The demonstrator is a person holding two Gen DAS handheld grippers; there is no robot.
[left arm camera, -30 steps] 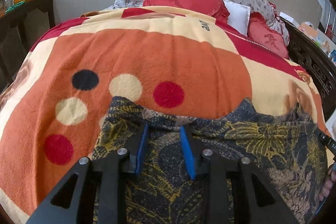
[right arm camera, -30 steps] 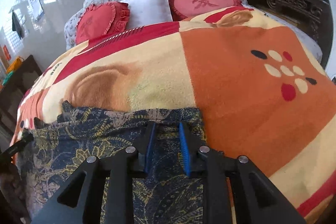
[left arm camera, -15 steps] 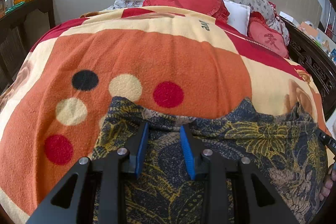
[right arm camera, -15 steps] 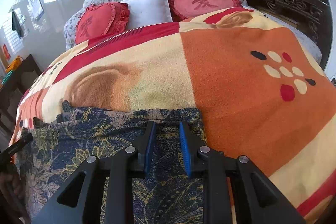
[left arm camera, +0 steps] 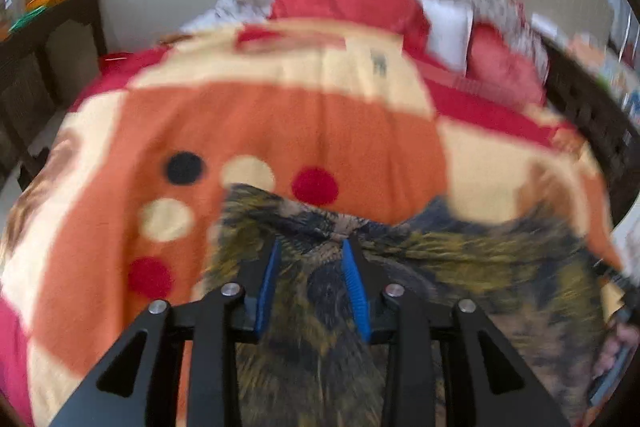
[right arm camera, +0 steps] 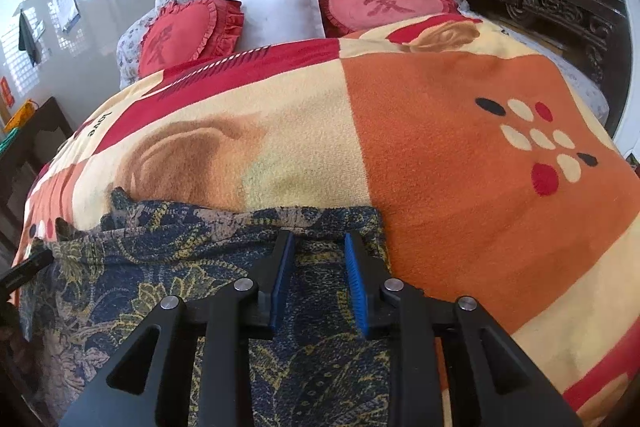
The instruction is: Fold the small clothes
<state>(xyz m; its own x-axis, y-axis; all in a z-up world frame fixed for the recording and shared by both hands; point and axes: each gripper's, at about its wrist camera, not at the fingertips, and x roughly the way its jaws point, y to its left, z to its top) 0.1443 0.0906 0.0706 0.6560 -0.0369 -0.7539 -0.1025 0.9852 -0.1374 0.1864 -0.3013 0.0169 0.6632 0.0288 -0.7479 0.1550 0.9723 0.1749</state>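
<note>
A dark blue garment with a yellow leaf pattern (left arm camera: 460, 267) lies spread on the near end of the bed; it also shows in the right wrist view (right arm camera: 160, 275). My left gripper (left arm camera: 312, 247) is open, its blue-padded fingers set over the garment's far edge near the left corner, with cloth bunched between them. My right gripper (right arm camera: 318, 247) is open over the far edge near the right corner. The left view is blurred by motion.
An orange, cream and red fleece blanket (right arm camera: 440, 147) covers the bed. Red heart cushions (right arm camera: 384, 3) and a white pillow (right arm camera: 280, 11) sit at the head. Dark carved wooden furniture (right arm camera: 560, 11) stands at the right, a dark wooden piece (left arm camera: 44, 67) at the left.
The left gripper has moved, blurring its view, and the garment's far edge now bunches up between its fingers. The right gripper has barely moved.
</note>
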